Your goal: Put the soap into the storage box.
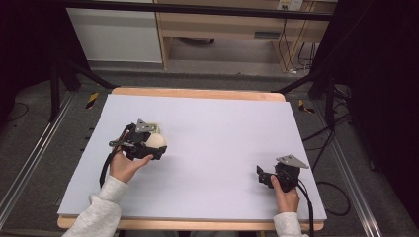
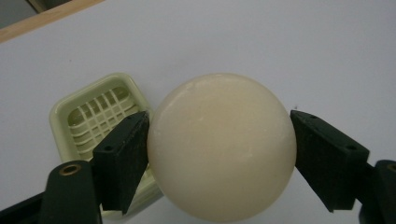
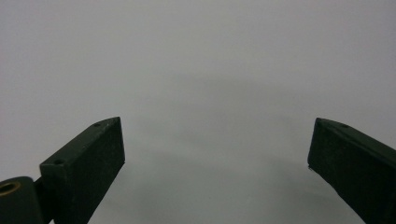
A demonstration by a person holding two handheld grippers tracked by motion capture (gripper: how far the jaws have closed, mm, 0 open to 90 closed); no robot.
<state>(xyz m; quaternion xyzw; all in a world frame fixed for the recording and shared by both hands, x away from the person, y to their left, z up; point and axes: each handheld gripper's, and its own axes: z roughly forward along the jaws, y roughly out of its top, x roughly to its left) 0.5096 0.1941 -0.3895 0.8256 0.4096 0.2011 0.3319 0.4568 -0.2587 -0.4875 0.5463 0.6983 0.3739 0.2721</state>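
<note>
A round cream soap bar (image 2: 222, 147) sits between both black jaws of my left gripper (image 2: 219, 154), which is shut on it. From above, the soap (image 1: 155, 141) shows pale at the front of that left gripper (image 1: 154, 144), on the table's left half. Just behind and left of the soap lies a pale green soap dish (image 2: 100, 116) with a slatted grid floor; its edge (image 1: 154, 128) peeks out past the gripper. My right gripper (image 1: 260, 174) rests near the front right of the table, and its jaws (image 3: 217, 163) stand wide open over bare mat.
A lavender mat (image 1: 212, 143) covers the wooden table (image 1: 197, 93). Black frame legs, floor rails and cables stand around the table, with a wooden shelf unit (image 1: 222, 29) behind.
</note>
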